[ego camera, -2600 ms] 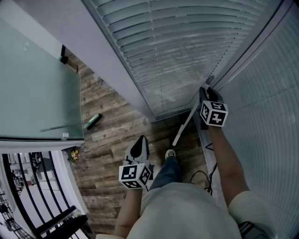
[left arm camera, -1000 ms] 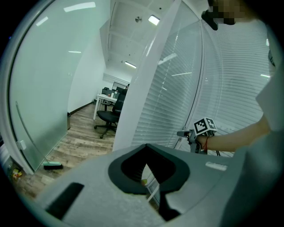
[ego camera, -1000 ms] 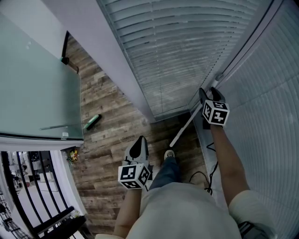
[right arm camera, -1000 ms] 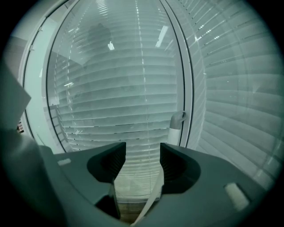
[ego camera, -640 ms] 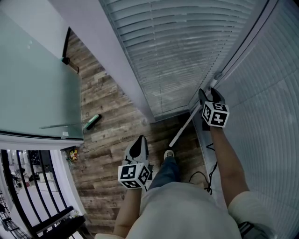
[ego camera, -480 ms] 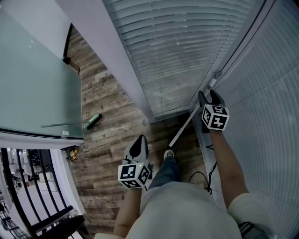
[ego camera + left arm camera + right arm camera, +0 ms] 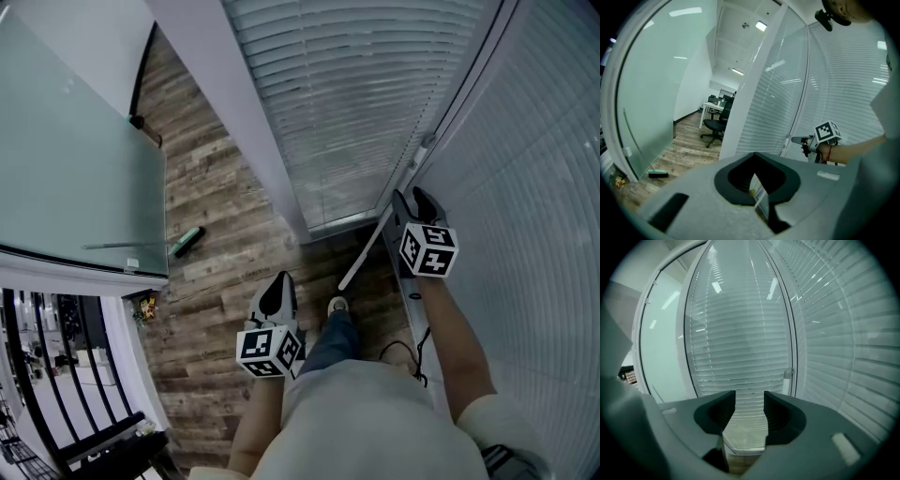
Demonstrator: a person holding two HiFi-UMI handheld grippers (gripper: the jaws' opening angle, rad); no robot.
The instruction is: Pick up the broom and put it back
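Observation:
The broom's white handle [image 7: 380, 230] leans upright in the corner where the two blind-covered windows meet; its head is hidden low by the floor. My right gripper [image 7: 411, 199] hovers just short of the handle's upper part, apart from it. Its jaws are closing and nothing is between them. In the right gripper view [image 7: 750, 401] the handle's top [image 7: 787, 376] stands beyond the jaws, a little to the right. My left gripper [image 7: 277, 289] hangs low over the wooden floor, shut and empty. The left gripper [image 7: 755, 154] looks across at the right gripper [image 7: 806, 140].
A small green object [image 7: 187, 242] lies on the floor by the frosted glass wall [image 7: 75, 159]. The person's shoe [image 7: 337, 306] stands near the broom's foot, and a black cable [image 7: 403, 352] trails along the right window. An office chair [image 7: 712, 127] stands far back.
My right gripper has drawn back from the top of the handle, and the handle stays leaning in the corner on its own. The left gripper has shifted only slightly.

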